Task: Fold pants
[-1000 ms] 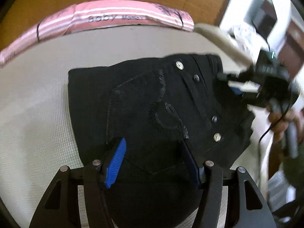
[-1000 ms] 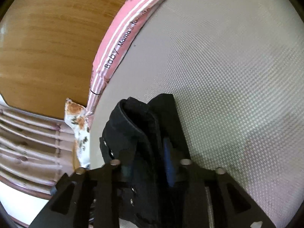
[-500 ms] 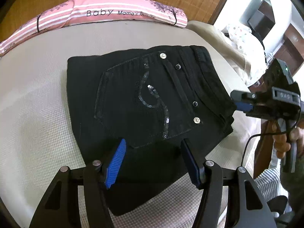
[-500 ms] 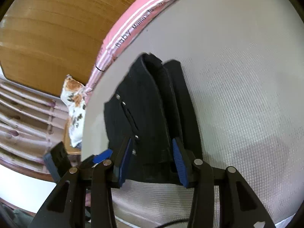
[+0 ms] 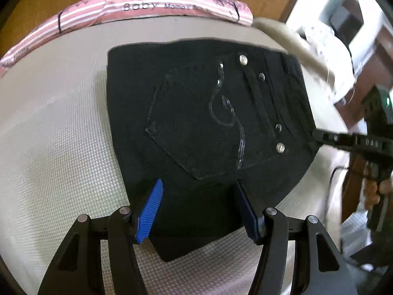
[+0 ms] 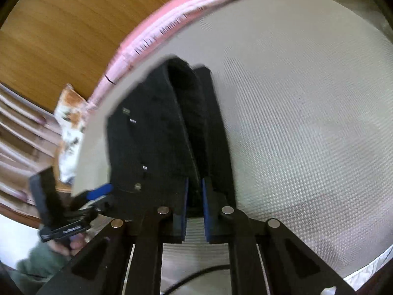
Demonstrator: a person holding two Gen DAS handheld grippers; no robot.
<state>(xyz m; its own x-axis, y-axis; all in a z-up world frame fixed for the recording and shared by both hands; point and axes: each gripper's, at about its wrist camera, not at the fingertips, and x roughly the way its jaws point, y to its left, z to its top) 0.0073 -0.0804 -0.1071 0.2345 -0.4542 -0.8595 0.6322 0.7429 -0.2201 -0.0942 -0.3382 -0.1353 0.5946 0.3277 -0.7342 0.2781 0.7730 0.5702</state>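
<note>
Right wrist view: right gripper (image 6: 194, 196) jaws have just been closing, nearly together, nothing visibly clamped. Black pants (image 5: 208, 127) lie folded mid-bed (image 5: 56, 132); left gripper (image 5: 199, 209) jaws apart. Snagging an edge could undo the fold.

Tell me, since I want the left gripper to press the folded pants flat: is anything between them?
Nothing visible. The left gripper hangs open directly over the black pants' near edge, nothing between.
</note>
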